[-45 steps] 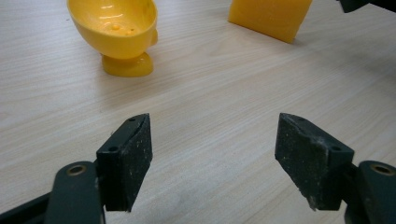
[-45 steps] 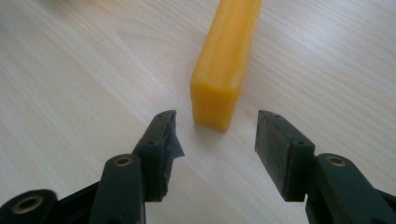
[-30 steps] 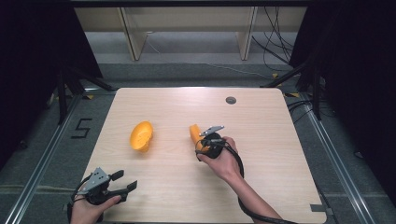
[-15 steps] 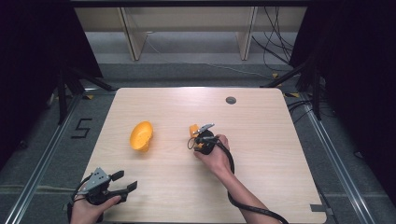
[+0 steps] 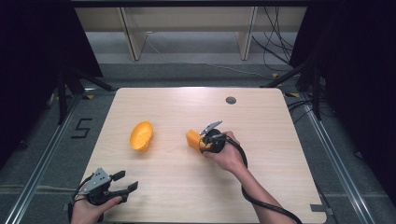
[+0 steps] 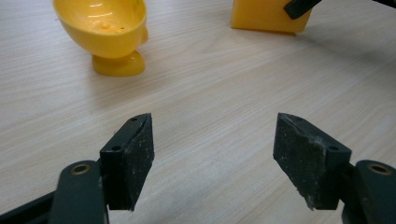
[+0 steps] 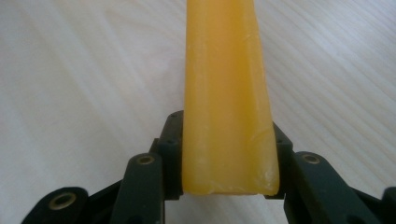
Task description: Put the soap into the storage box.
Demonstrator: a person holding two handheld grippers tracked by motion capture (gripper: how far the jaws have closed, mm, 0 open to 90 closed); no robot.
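While resting on the pale wood counter (image 5: 280,186), things on show: two orange-yellow pieces and two tools.

Right tool (image 5: 201,141): near the counter's middle, held in one hand (image 5: 227,154); jaws pinching the yellow block from both sides.

Yellow block (image 5: 193,138): one; in the right gripper view (image 7: 226,93) a long waxy bar running straight away between the jaws, its near end flush with the pads; in the left gripper view (image 6: 271,15) seen sitting low at the counter with a black jaw tip at its upper corner.

Yellow bowl-shaped piece (image 5: 141,136): one; left of the block and apart from it, free of both tools; in the left gripper view (image 6: 106,32) hollow side up, standing on a small foot.

Left tool (image 5: 124,183): at the near left corner of the counter, held in the other hand (image 5: 88,210); jaws spread wide, nothing between the two pads (image 6: 131,156), bare wood under them.

Dark round hole (image 5: 230,100): one, in the counter's far side.
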